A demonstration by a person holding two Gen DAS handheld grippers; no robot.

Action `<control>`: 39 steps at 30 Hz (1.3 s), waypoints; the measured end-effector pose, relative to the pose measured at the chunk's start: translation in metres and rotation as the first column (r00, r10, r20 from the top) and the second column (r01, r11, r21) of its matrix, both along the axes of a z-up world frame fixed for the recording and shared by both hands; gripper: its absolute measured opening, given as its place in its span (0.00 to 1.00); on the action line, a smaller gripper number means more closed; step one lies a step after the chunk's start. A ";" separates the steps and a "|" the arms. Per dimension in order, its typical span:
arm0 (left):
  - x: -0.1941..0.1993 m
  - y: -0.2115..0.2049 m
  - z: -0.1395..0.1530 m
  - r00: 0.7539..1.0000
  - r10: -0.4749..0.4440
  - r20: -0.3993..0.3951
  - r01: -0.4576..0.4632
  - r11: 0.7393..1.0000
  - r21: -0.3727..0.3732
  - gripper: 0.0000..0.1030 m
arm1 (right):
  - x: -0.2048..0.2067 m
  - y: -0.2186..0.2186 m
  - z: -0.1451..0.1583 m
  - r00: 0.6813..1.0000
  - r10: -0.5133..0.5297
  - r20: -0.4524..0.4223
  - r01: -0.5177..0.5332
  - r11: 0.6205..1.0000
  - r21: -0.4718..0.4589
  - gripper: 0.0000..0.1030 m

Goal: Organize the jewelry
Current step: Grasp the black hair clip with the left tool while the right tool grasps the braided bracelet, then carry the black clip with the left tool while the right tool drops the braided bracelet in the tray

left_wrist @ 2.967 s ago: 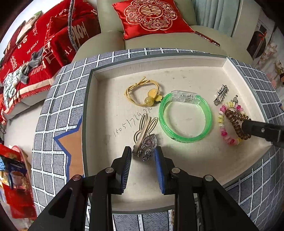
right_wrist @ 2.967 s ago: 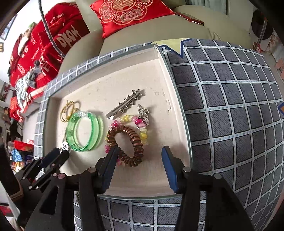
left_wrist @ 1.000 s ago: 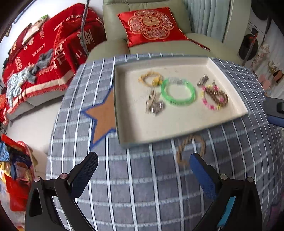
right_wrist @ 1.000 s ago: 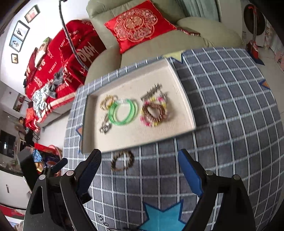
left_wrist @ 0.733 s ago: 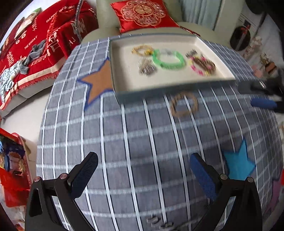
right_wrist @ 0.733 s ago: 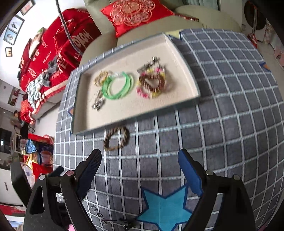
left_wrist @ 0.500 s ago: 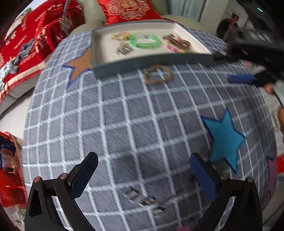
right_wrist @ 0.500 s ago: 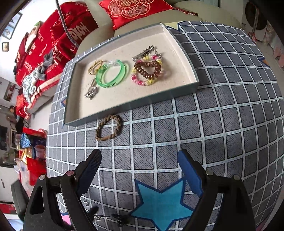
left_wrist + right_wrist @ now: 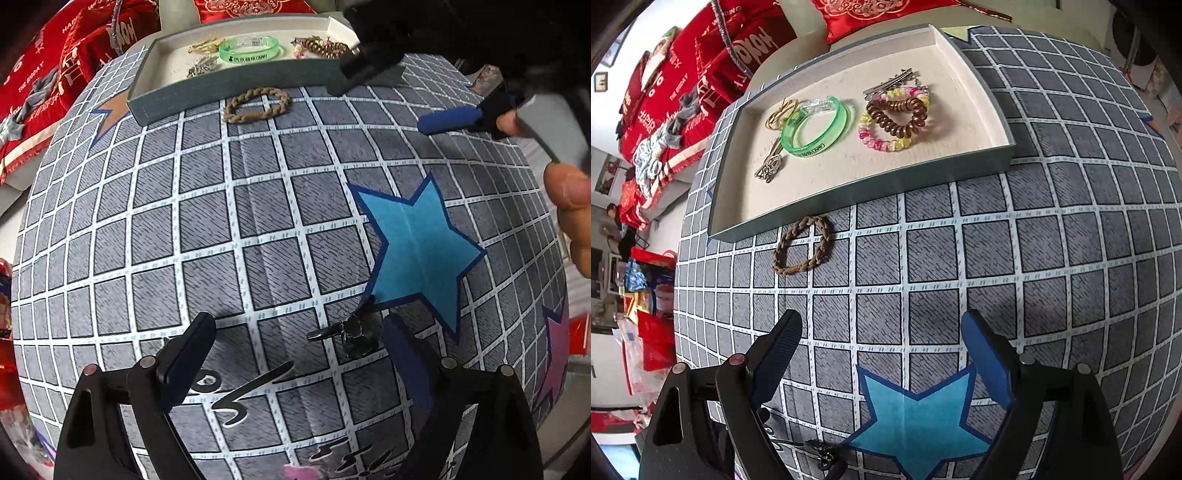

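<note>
My left gripper hangs wide apart over the grey checked cloth, nothing between its pads; my right gripper is spread just as wide and equally empty, pointing down over the cloth with the blue star under it.

The thing the next move turns on, as I judge it, is the small dark metal clip; it lies on the cloth just inside my left gripper's right finger, well off the centre line, beside the lower point of the blue star; its long axis seems to run roughly across the gap between my fingers, so I would need to slide toward the right finger's side and perhaps roll the wrist before closing; the left hand is plainly the nearer one, since in the right wrist view the clip shows only at the bottom edge, below the fingers.

The braided brown ring lies flat on the cloth just beside the front wall of the tray, far ahead of both grippers; the green bangle, the beaded bracelet and the other pieces already sit inside the tray.

The clip's exact shape is hard to read, dark against shadow; my right gripper's body hides the tray's right corner in the left view.
</note>
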State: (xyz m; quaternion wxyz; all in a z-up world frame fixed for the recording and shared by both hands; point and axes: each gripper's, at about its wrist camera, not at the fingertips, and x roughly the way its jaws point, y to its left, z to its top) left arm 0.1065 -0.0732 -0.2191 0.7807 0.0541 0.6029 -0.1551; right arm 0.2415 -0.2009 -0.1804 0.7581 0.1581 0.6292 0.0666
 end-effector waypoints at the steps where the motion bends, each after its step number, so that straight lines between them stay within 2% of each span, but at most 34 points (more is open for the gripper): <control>1: 0.000 -0.001 -0.001 1.000 0.000 0.000 0.000 1.000 0.003 0.99 | 0.001 0.001 0.000 1.000 0.004 0.000 -0.004 1.000 -0.001 0.87; 3: -0.001 -0.003 -0.002 1.000 -0.002 0.008 0.001 1.000 0.015 0.99 | 0.003 0.003 -0.002 1.000 0.012 0.000 -0.012 1.000 0.001 0.87; 5: -0.002 -0.008 -0.003 1.000 -0.006 0.025 0.005 0.999 0.042 0.93 | 0.005 0.005 -0.004 1.000 0.019 -0.001 -0.019 1.000 0.004 0.87; 8: -0.006 -0.021 -0.006 0.999 -0.014 0.033 0.012 0.998 0.056 0.90 | 0.009 0.011 -0.006 0.999 0.033 0.001 -0.033 0.999 -0.001 0.87; 11: -0.007 -0.033 -0.005 0.998 -0.015 0.055 0.011 0.998 0.069 0.79 | 0.014 0.016 -0.007 0.999 0.036 0.010 -0.036 0.999 -0.003 0.87; 13: -0.007 -0.038 -0.002 0.997 -0.019 0.074 0.014 0.998 0.065 0.67 | 0.018 0.021 -0.008 0.999 0.039 0.013 -0.039 0.999 -0.004 0.87; 15: -0.005 -0.041 0.001 0.995 -0.034 0.089 0.029 0.998 0.060 0.49 | 0.023 0.027 -0.010 0.999 0.049 0.019 -0.049 0.999 -0.012 0.87; 18: -0.001 -0.044 0.006 0.995 -0.046 0.088 0.042 0.998 0.048 0.49 | 0.029 0.038 -0.012 0.997 0.072 0.028 -0.070 0.997 -0.040 0.83; 20: 0.000 -0.043 0.011 0.996 -0.045 0.082 0.043 0.999 0.031 0.49 | 0.032 0.046 -0.013 0.995 0.091 0.035 -0.088 0.994 -0.068 0.66; 22: 0.002 -0.040 0.013 0.997 -0.038 0.073 0.037 0.999 0.017 0.49 | 0.035 0.051 -0.017 0.994 0.101 0.030 -0.098 0.992 -0.080 0.60; 28: 0.003 -0.032 0.021 0.997 -0.017 0.074 0.016 1.000 0.005 0.49 | 0.040 0.065 -0.017 0.990 0.134 0.049 -0.126 0.982 -0.141 0.59; 30: 0.005 -0.029 0.025 0.997 -0.010 0.078 0.010 1.000 0.001 0.49 | 0.039 0.071 -0.017 0.987 0.154 0.051 -0.143 0.972 -0.186 0.52; 32: 0.006 -0.026 0.028 0.997 -0.007 0.082 0.007 1.000 0.001 0.49 | 0.037 0.077 -0.016 0.980 0.189 0.057 -0.172 0.960 -0.221 0.37; 33: 0.007 -0.026 0.030 0.996 -0.005 0.085 0.005 1.000 0.001 0.49 | 0.036 0.079 -0.015 0.978 0.200 0.058 -0.183 0.959 -0.218 0.33; 35: 0.003 -0.014 0.025 0.996 -0.001 0.089 0.001 1.000 -0.001 0.49 | 0.035 0.081 -0.015 0.975 0.215 0.058 -0.200 0.960 -0.198 0.14; 39: 0.002 -0.008 0.026 0.996 0.009 0.093 -0.008 1.000 -0.002 0.49 | 0.032 0.079 -0.009 0.975 0.209 0.081 -0.189 0.961 -0.199 0.04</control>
